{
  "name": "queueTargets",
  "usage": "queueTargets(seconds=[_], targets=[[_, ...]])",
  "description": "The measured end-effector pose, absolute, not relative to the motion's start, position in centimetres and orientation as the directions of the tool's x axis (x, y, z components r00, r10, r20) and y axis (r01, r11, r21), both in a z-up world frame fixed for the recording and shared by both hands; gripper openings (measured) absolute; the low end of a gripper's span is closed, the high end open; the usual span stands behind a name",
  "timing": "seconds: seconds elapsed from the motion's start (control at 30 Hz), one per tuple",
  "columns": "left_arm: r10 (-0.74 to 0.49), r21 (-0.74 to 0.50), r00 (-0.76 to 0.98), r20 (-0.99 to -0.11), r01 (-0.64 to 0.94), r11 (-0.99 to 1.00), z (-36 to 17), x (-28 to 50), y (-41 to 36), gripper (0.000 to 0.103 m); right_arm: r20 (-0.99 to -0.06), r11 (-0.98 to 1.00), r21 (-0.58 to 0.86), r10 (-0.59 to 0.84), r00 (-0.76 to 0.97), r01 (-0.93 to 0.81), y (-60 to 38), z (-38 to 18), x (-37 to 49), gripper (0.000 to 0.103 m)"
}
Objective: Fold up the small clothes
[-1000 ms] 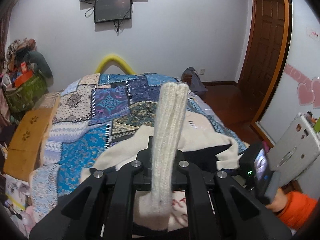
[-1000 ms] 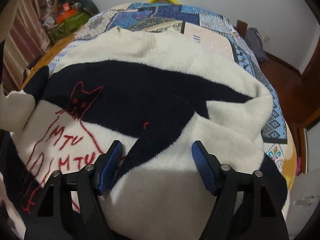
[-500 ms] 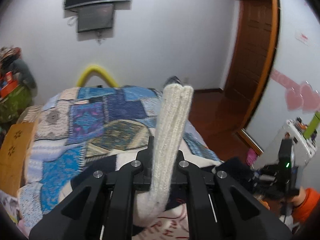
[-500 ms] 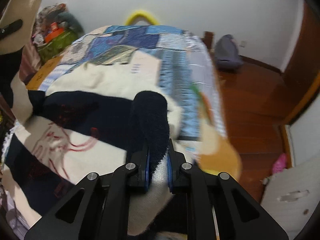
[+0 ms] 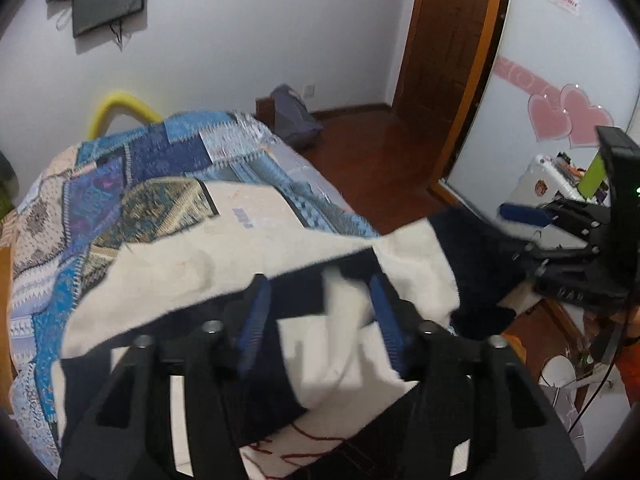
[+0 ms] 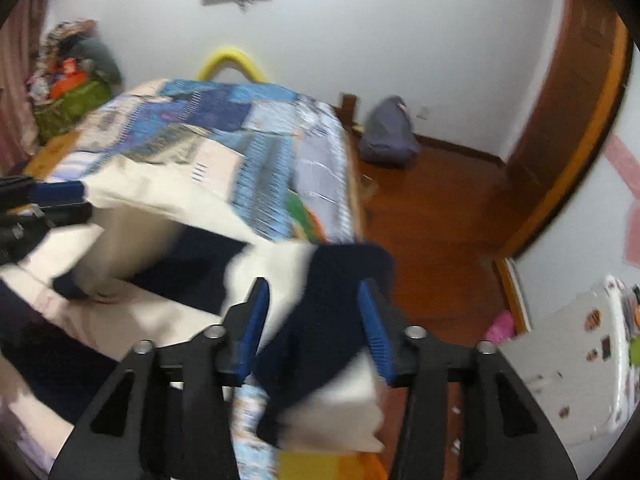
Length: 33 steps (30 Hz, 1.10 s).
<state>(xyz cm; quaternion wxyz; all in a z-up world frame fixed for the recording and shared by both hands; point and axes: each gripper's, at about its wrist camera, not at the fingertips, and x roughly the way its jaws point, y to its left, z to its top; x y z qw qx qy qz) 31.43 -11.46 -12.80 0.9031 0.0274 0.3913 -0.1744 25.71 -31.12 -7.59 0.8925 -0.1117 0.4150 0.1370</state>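
A cream and navy knit sweater (image 5: 224,256) with red stitching lies on the patchwork bed; it also shows in the right wrist view (image 6: 160,200), blurred by motion. My left gripper (image 5: 318,320) is open, its blue pads apart, with loose sweater cloth between and below them. My right gripper (image 6: 314,324) is open too, and a navy sleeve end (image 6: 344,280) hangs loose between its pads. The right gripper also shows at the right edge of the left wrist view (image 5: 560,232), beside the navy sleeve (image 5: 480,256).
The patchwork quilt (image 5: 132,168) covers the bed, with a yellow arch (image 5: 120,108) at its far end. A grey bag (image 6: 388,132) sits on the wooden floor (image 6: 432,232). A wooden door (image 5: 448,40) is at the right. A clutter pile (image 6: 72,84) stands far left.
Both grippers have opened and let go of the sweater parts they held. The cream sleeve dropped from the left gripper; the navy sleeve slips from the right. Both views swung right.
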Motion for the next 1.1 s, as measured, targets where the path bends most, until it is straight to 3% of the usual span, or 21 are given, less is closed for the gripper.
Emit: queueTargets(seconds=[0.1,0.17,0.27,0.6,0.7,0.73,0.77,1.1], targets=[[-0.264,-0.065,0.679,-0.685,0.304,0.951,-11.1,30.8,-9.1,0.063,-0.771,0.91,-0.034,0.239,0.591,-0.413,-27.8,-7.5,25.9,0.046],[-0.224,-0.045,0.707,-0.671,0.263,0.964,-10.3,30.3,-6.7,0.065,-0.774,0.893,-0.013,0.276,0.57,-0.45,-25.6,-8.2,26.2,0.055],[-0.151,-0.015,0.724,-0.673,0.191,0.981,-10.1,29.6,-2.2,0.067,-0.791,0.876,0.011,0.302,0.531,-0.483,-23.3,-10.3,27.1,0.056],[0.167,0.087,0.592,-0.788,-0.162,0.983,-17.3,26.3,15.4,0.067,-0.921,0.906,0.067,0.217,0.325,-0.417,-22.8,-21.0,29.5,0.056],[0.178,0.066,0.56,-0.809,-0.213,0.975,-19.2,25.3,18.1,0.067,-0.908,0.895,0.074,0.243,0.341,-0.441,-23.1,-21.2,28.5,0.044],[0.173,0.053,0.552,-0.816,-0.227,0.973,-19.8,25.1,19.0,0.067,-0.908,0.89,0.087,0.256,0.331,-0.448,-23.1,-21.0,28.4,0.023],[0.165,0.035,0.542,-0.824,-0.242,0.97,-20.4,25.0,19.7,0.067,-0.906,0.885,0.118,0.281,0.317,-0.45,-23.1,-20.7,28.5,0.009],[0.075,-0.027,0.514,-0.855,-0.188,0.982,-22.6,26.8,17.7,0.067,-0.81,0.903,0.021,0.266,0.522,-0.428,-23.1,-14.6,30.7,0.008]])
